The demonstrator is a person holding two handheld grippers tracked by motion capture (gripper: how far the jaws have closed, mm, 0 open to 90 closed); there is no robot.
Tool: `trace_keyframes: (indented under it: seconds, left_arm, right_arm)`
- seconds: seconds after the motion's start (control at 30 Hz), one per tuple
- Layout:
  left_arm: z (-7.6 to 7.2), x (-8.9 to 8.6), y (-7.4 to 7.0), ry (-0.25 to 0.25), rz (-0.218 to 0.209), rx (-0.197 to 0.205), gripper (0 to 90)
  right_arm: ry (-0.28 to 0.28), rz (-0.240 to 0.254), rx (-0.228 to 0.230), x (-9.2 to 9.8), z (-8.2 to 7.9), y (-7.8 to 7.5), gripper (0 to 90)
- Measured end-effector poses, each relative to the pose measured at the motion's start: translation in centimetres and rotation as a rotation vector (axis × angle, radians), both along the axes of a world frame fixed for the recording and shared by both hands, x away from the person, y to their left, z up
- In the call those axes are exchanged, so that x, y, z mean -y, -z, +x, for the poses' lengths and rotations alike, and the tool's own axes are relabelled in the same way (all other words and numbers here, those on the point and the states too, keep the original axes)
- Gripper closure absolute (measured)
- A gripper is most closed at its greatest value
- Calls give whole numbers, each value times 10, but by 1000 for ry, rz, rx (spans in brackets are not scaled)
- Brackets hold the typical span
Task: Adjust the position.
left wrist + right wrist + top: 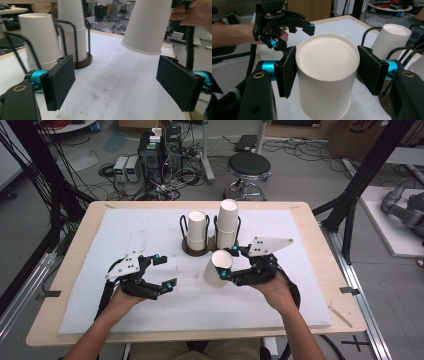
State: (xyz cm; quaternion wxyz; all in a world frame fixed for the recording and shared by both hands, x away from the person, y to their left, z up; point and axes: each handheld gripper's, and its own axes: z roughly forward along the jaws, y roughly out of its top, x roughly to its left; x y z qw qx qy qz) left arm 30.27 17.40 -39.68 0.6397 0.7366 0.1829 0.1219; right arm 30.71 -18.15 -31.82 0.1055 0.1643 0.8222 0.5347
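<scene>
White paper cup [218, 268] sits clamped in your right tool [227, 261], held bottom-up and tilted just above the tabletop [150, 320], rim toward your left hand. In the right gripper view both pads [287, 71] press its sides. Your left tool [165, 270], at about nine o'clock from the cup and a little apart, stands wide with nothing between its pads [60, 81]; in the left gripper view the cup's rim hangs just ahead of them. Farther off, at twelve o'clock, the wire cup holder [200, 247] keeps two stacks of cups [227, 222]. My reading: one cup is freshly separated and being carried clear. Next you likely either hand it to the left tool or turn it upright and set it on the white mat [150, 235]; keep the squeeze light so the thin wall doesn't buckle.
</scene>
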Motion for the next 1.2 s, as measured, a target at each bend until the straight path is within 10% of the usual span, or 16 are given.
trace_keyframes:
  seconds: [0.5, 1.2]
  left_arm:
    - [1, 47, -6, 146, 35, 22, 154]
    - [6, 79, 0, 215, 67, 10, 155]
  right_arm:
    - [-55, -9, -3, -17, -5, 3, 365]
    - [-90, 26, -36, -23, -5, 6, 365]
